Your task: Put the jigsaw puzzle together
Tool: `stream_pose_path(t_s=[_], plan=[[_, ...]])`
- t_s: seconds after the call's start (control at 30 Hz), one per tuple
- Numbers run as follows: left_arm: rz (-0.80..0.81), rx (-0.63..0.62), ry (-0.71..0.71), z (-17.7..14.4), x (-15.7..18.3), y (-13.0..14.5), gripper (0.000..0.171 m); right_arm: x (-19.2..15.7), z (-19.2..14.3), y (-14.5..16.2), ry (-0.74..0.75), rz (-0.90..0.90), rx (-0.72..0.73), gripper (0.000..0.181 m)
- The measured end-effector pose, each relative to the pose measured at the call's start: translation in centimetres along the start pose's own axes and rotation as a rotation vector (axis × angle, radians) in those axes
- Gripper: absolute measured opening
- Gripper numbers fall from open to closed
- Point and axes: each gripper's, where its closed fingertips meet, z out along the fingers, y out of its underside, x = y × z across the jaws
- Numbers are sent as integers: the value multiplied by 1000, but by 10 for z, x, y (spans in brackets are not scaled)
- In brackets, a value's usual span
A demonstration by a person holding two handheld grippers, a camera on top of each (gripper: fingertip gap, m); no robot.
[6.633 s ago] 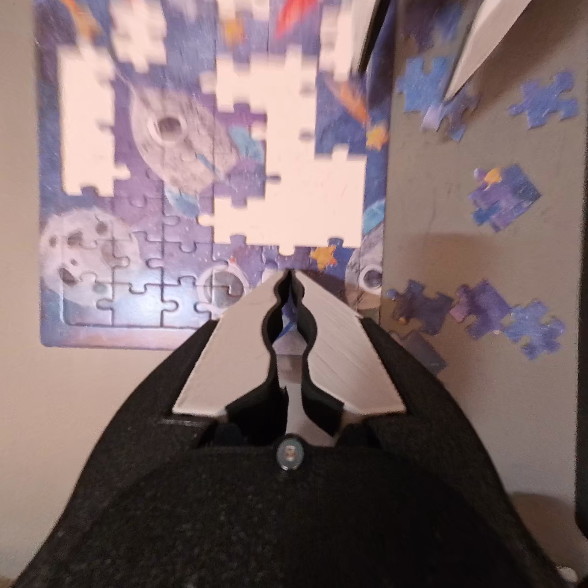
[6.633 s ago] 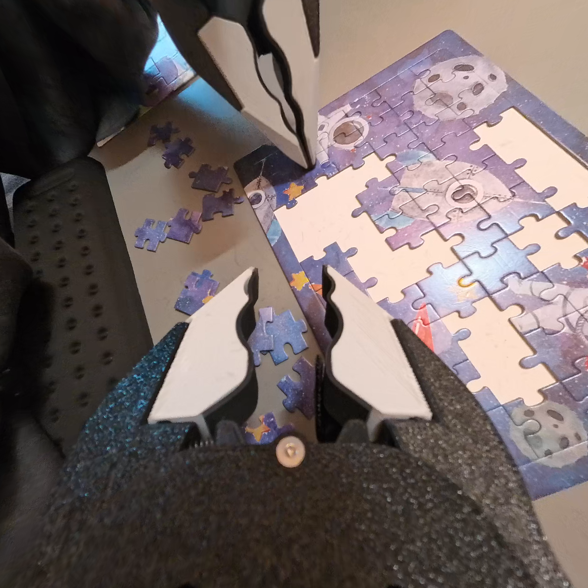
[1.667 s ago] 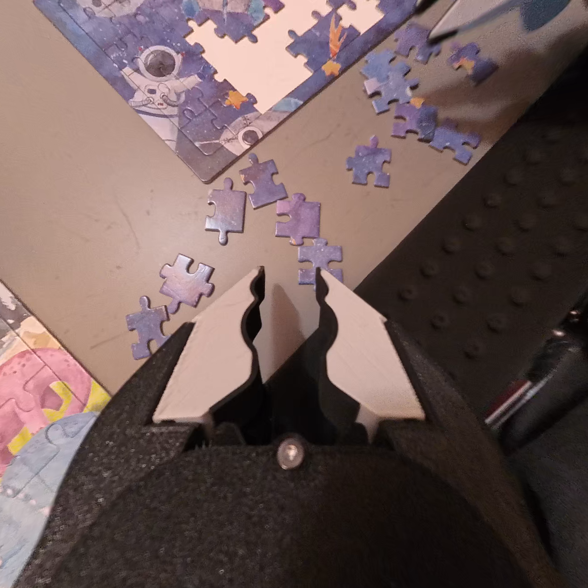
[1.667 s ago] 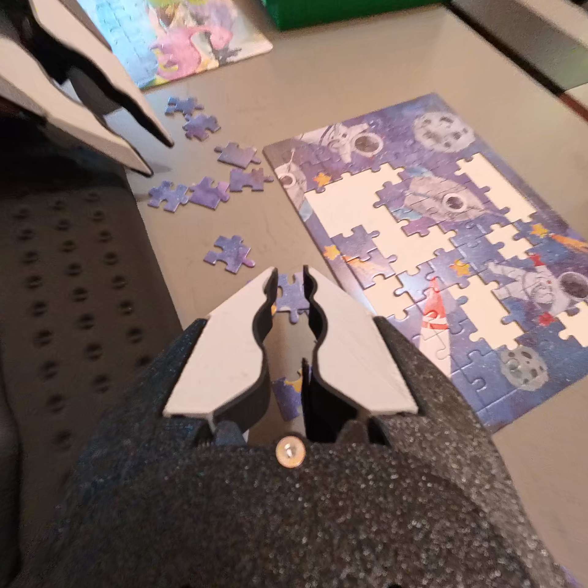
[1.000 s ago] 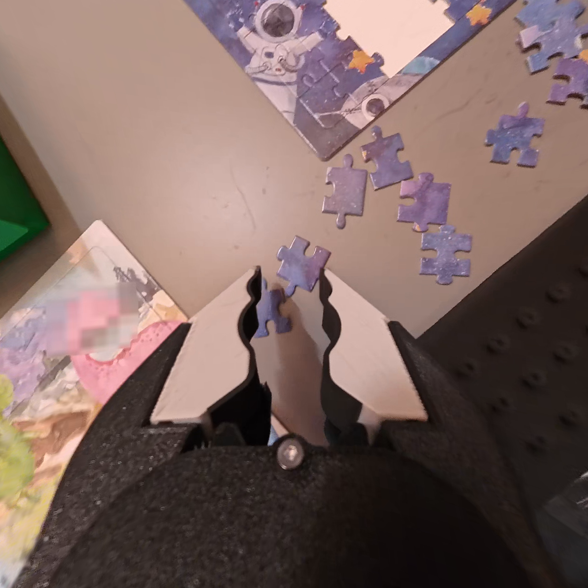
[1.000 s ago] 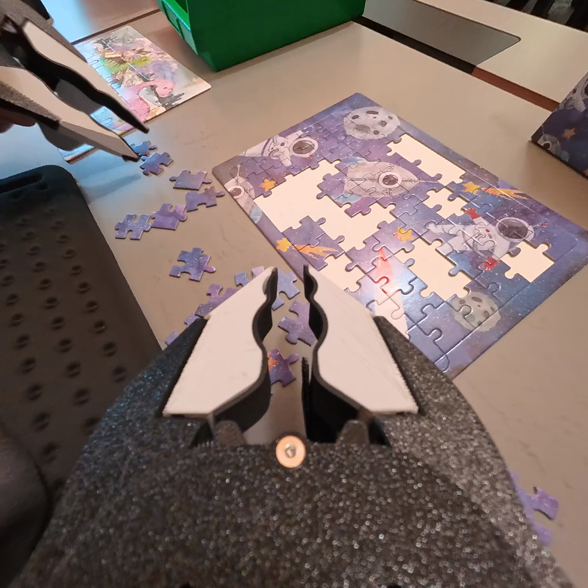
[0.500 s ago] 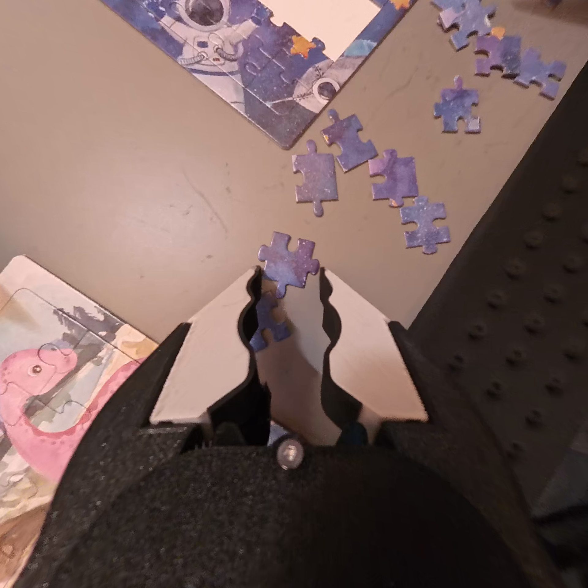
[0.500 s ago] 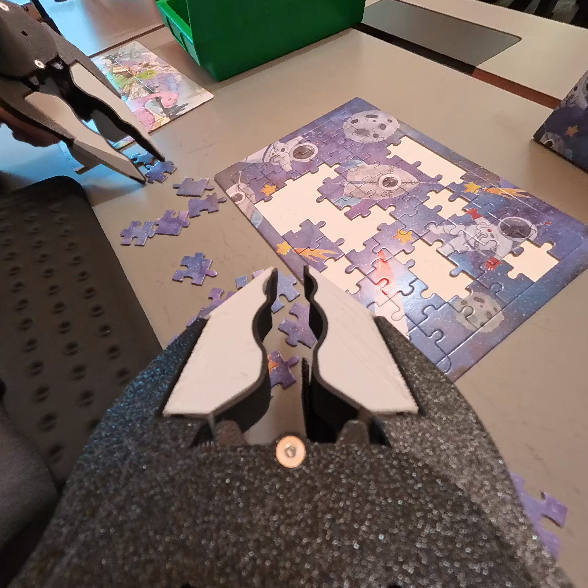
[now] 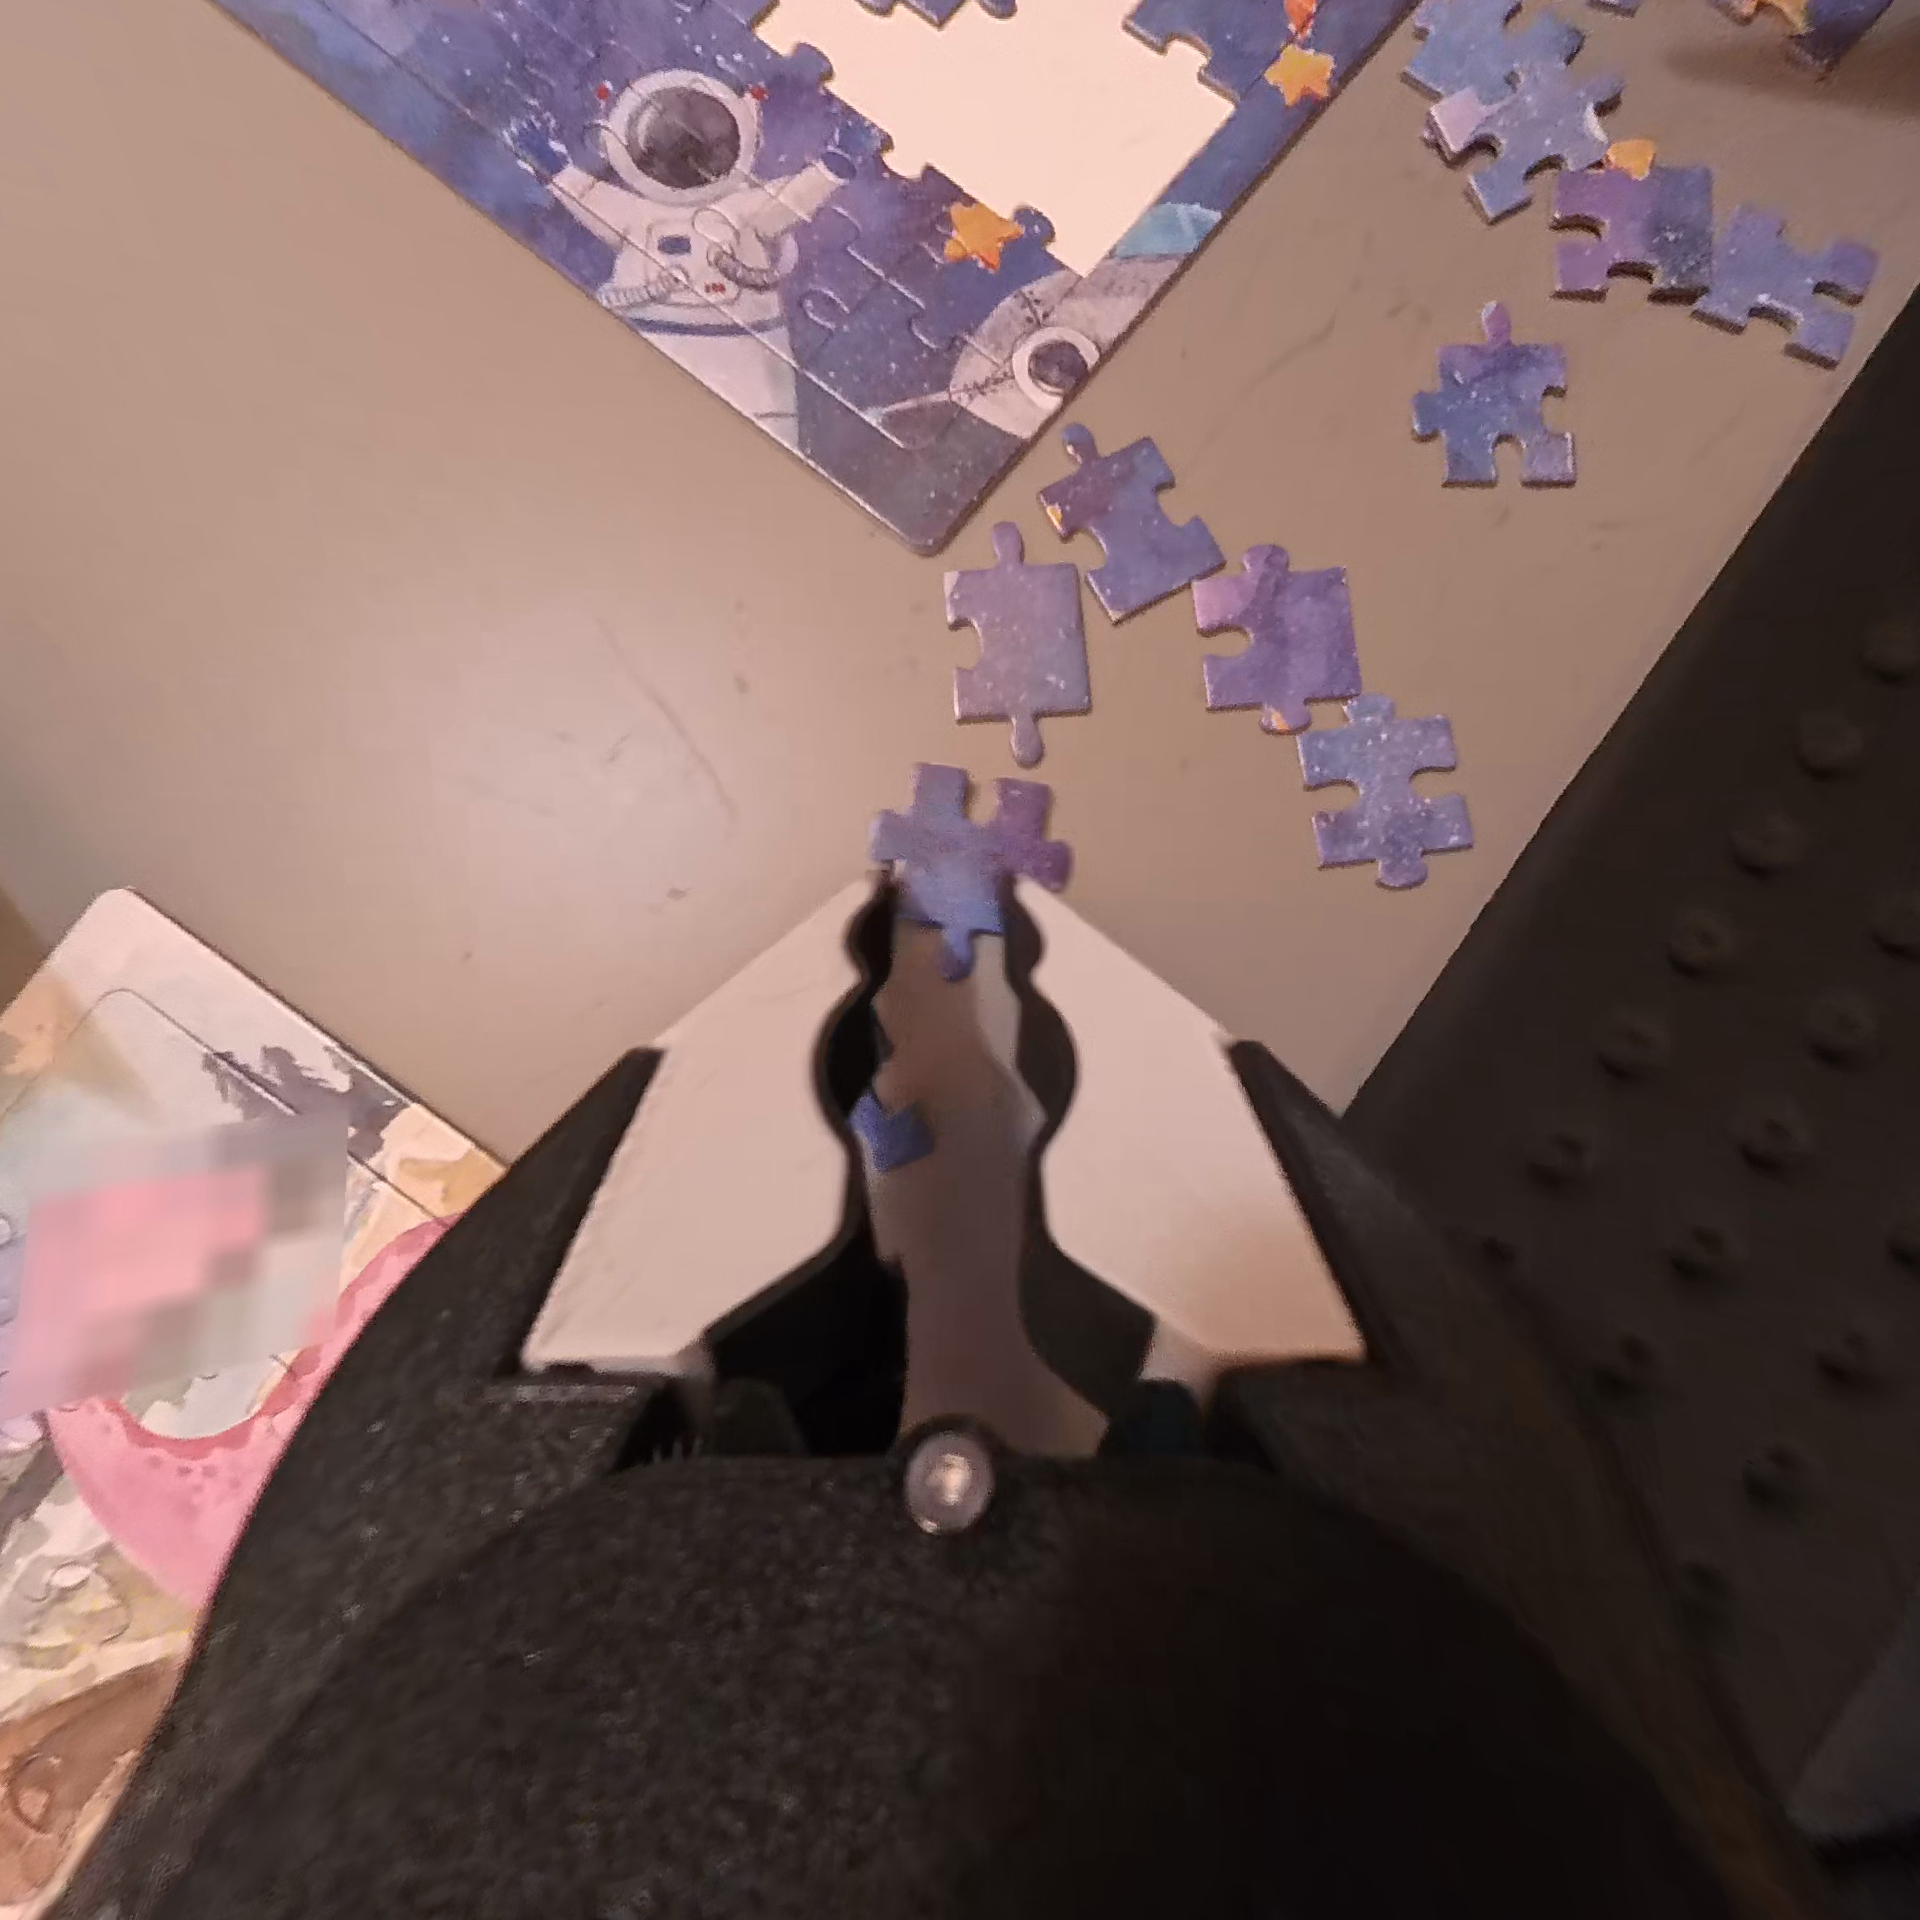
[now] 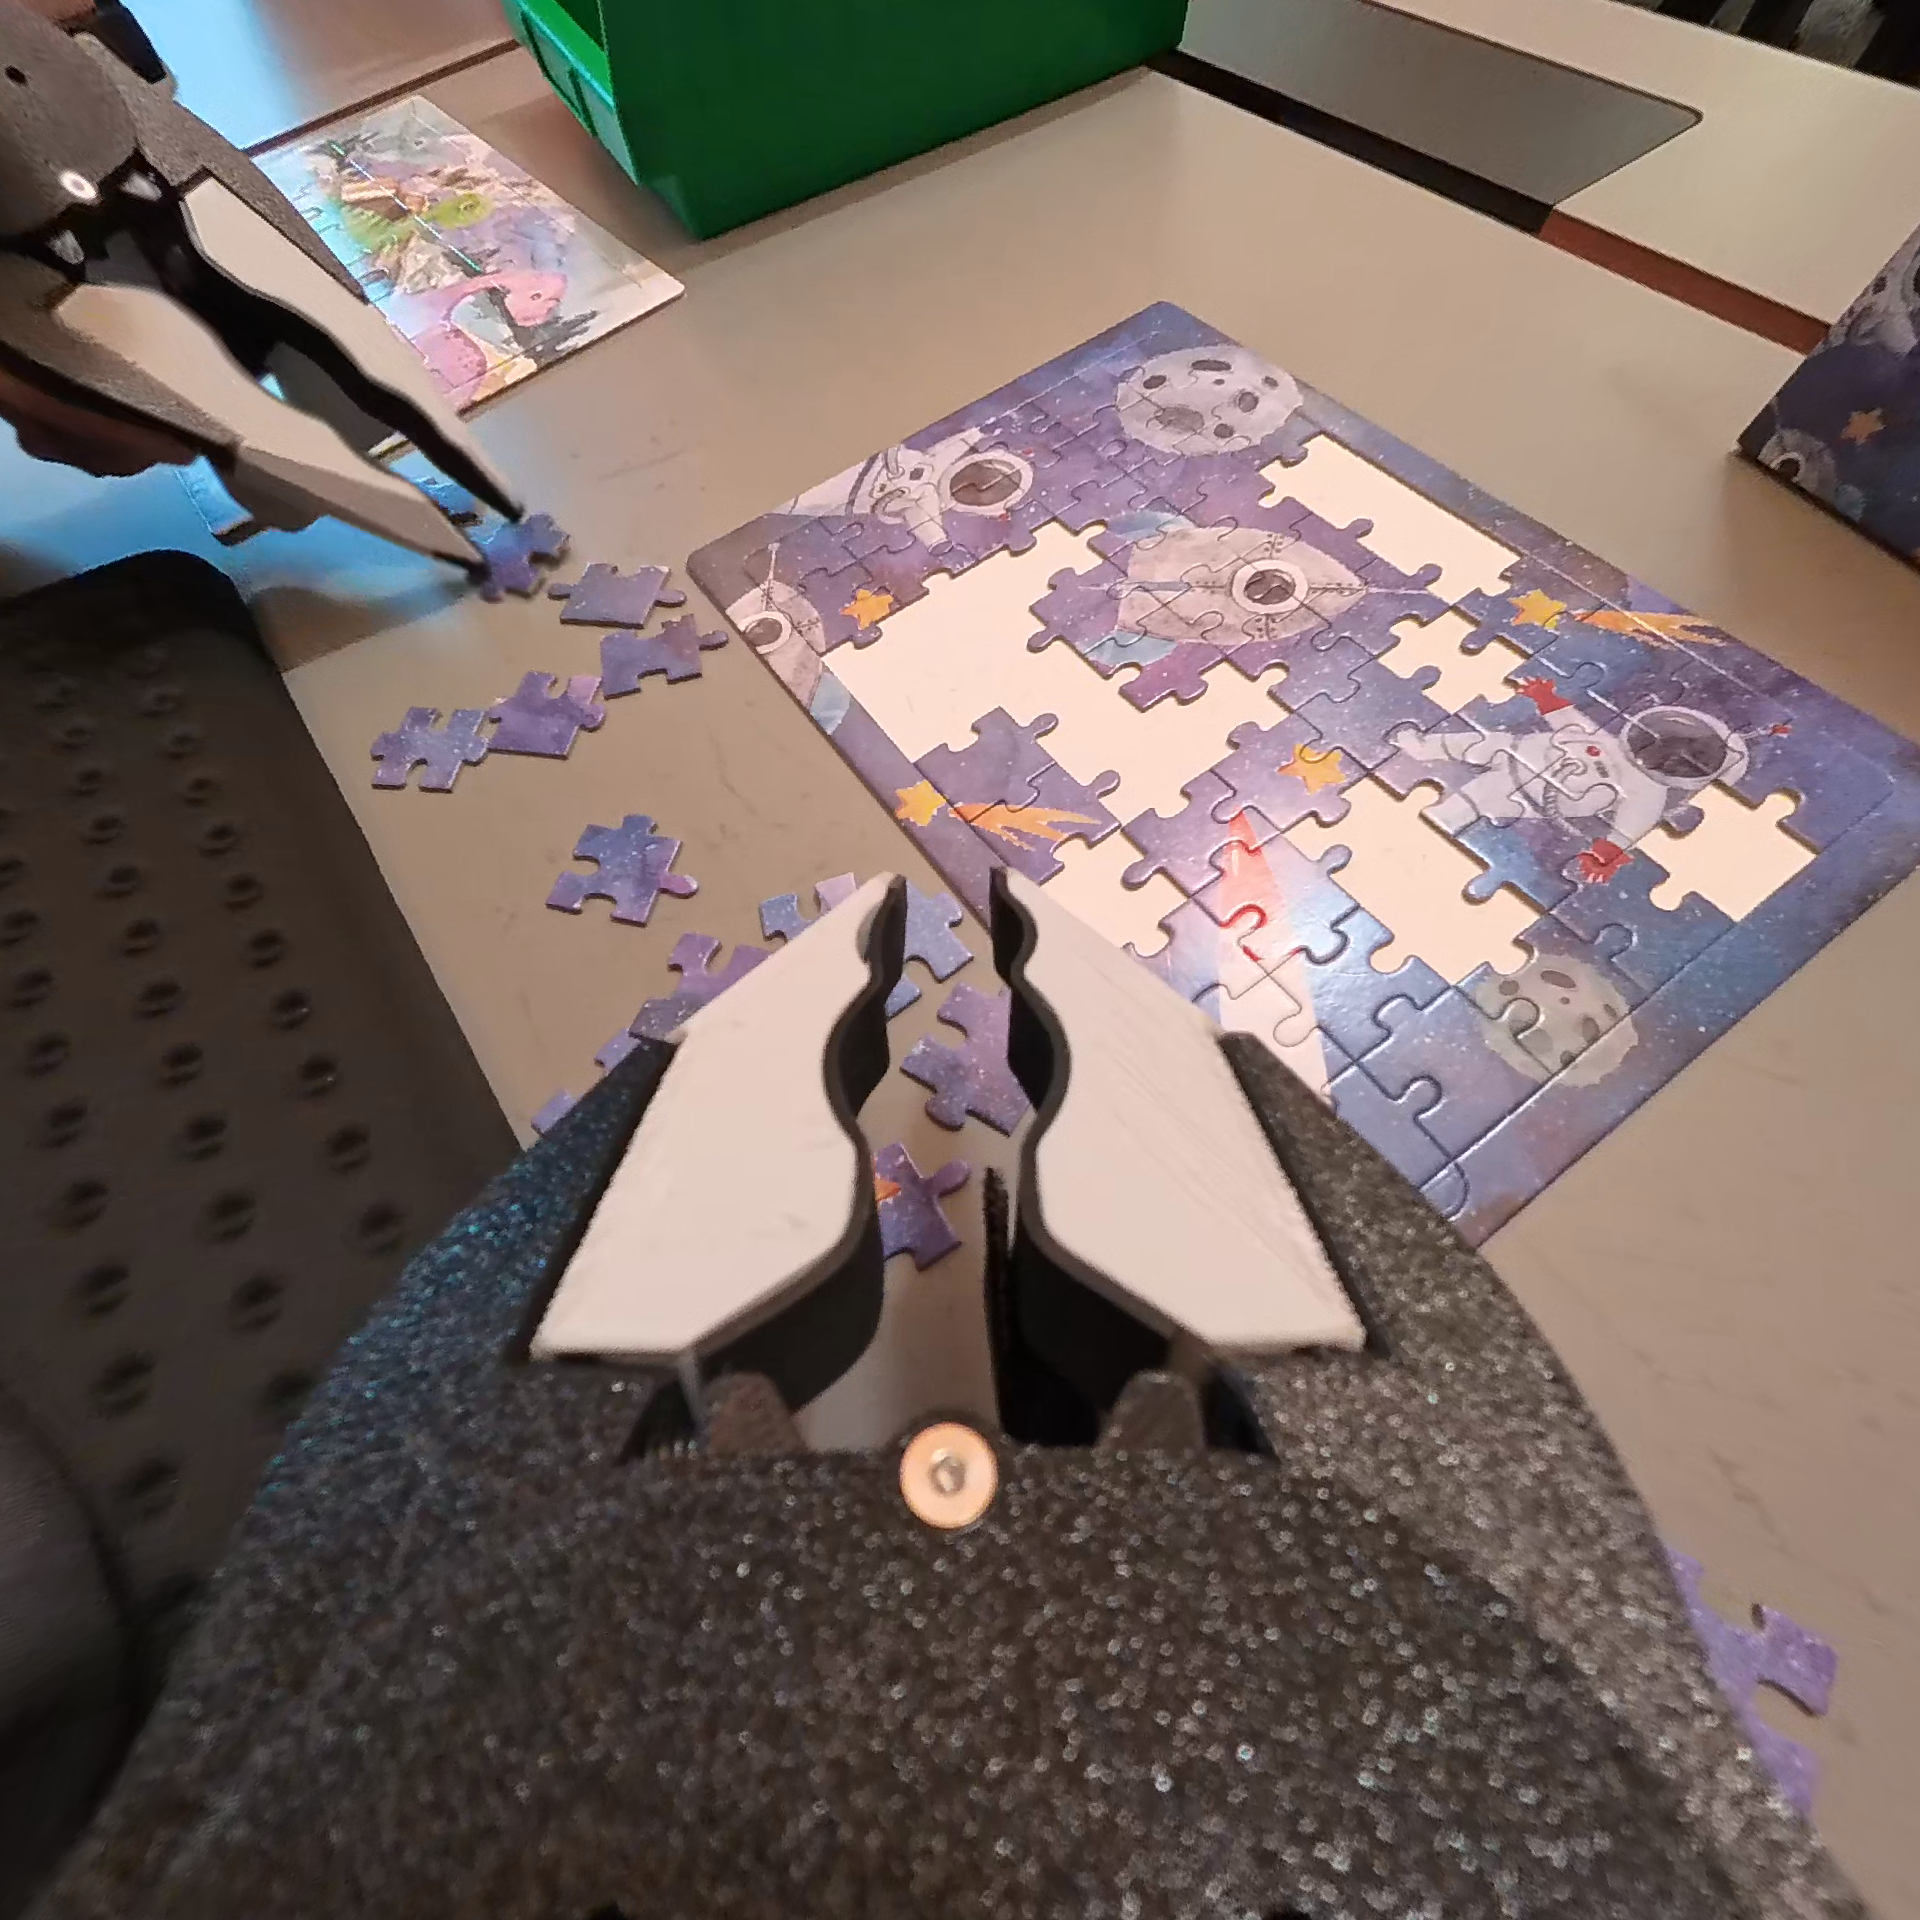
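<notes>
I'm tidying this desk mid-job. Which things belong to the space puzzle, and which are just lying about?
Belongs:
- space puzzle board
- loose purple pieces
- piece at the left gripper tips

Lying about:
- dinosaur puzzle
- green bin
- black mat

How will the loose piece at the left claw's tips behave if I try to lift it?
The loose piece looks thin and flat on the table, so the left claw may slide it rather than pinch it. It is probably light and fairly stiff. Its knobs could catch.

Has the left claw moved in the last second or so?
Yes. In the right wrist view the left claw has come down and toward the space puzzle, its tips now at a loose purple piece on the table.
</notes>
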Motion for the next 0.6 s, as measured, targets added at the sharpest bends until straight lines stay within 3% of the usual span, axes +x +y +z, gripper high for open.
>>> stream_pose_path(t_s=[0.03,0.07,0.3,0.6], plan=[[9,8,-20,-1,-2,-4,3,-1,0,0,-1,-2,2,16],[18,19,-36,-1,-5,-8,0,0,0,0,-1,-1,1,16],[22,-37,-58,-5,-13,-10,1,-2,0,2,0,-11,-10,16],[-70,-60,-134,-23,-20,19,25,-2,0,2,4,-12,-15,16]])
